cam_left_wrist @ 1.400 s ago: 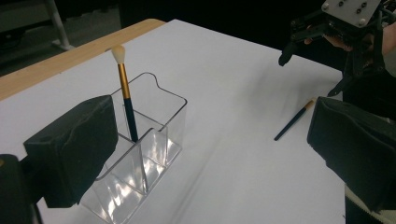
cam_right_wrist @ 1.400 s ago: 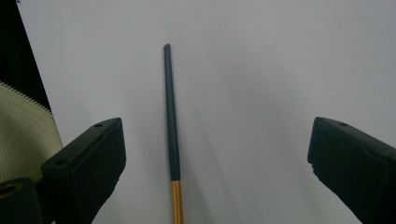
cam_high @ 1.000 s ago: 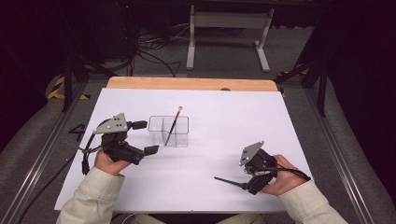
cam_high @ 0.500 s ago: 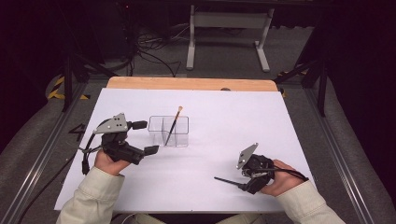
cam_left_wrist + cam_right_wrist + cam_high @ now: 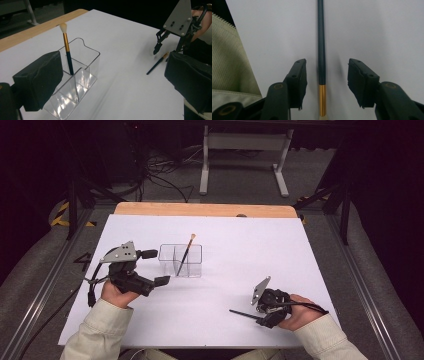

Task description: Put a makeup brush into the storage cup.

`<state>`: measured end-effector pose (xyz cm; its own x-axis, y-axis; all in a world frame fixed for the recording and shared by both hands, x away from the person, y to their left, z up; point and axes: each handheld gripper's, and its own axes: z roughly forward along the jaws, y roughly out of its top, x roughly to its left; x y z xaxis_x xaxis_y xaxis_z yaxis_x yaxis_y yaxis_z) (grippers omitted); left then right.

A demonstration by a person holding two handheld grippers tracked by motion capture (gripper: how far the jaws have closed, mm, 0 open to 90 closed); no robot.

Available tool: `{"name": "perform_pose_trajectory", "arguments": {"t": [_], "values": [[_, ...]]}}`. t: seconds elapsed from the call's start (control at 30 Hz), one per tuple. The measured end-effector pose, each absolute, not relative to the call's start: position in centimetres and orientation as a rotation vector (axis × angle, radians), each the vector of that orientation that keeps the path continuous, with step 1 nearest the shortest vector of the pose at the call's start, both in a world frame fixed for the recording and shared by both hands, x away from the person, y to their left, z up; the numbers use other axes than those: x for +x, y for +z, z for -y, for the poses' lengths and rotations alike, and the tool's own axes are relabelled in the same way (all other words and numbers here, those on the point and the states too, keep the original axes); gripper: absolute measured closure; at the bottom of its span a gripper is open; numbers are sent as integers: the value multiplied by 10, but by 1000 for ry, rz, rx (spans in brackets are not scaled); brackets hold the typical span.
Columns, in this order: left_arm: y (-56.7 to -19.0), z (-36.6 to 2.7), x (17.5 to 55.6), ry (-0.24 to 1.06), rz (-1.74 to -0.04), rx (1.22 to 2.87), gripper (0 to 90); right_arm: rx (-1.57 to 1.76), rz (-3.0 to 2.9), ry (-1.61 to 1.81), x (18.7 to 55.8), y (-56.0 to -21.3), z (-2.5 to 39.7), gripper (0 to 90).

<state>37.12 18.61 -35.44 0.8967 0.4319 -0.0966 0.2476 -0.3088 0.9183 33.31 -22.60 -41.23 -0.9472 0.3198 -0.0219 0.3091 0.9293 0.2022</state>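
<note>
A clear divided organizer [image 5: 181, 261] stands on the white table; a dark-handled brush with a gold ferrule [image 5: 185, 254] leans upright in it. A second such brush [image 5: 244, 314] lies flat near the front right. My right gripper [image 5: 264, 316] is open over that brush's ferrule end. In the right gripper view the handle [image 5: 321, 47] runs between the two jaws of my right gripper [image 5: 326, 81], touching neither. My left gripper [image 5: 156, 268] is open just left of the organizer, holding nothing. The left gripper view has the organizer [image 5: 76, 83], its brush [image 5: 67, 56], the lying brush [image 5: 155, 65] and the right gripper [image 5: 158, 48].
A white sheet [image 5: 280, 255] covers the table, with a strip of bare wood [image 5: 200, 209] at its far edge. A pale sleeve [image 5: 229, 62] lies close to the left of the right gripper's jaws. Metal stand legs [image 5: 242, 165] and cables lie on the floor beyond.
My right gripper has shifted slightly left and down over the lying brush. The left gripper, the organizer and both brushes have stayed put.
</note>
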Motion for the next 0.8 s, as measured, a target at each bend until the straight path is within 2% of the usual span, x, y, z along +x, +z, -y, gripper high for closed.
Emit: {"name": "perform_pose_trajectory", "arguments": {"t": [0.5, 0.63, 0.8], "values": [[-354, -185, 371, 189, -503, 1907, 26, 460, -3052, 206, 332, -419, 224, 712], [-354, -185, 372, 171, -511, 1910, 25, 457, -3057, 203, 332, -419, 223, 737], [-355, -184, 371, 157, -507, 1907, 21, 449, -3068, 201, 332, -420, 224, 824]]}}
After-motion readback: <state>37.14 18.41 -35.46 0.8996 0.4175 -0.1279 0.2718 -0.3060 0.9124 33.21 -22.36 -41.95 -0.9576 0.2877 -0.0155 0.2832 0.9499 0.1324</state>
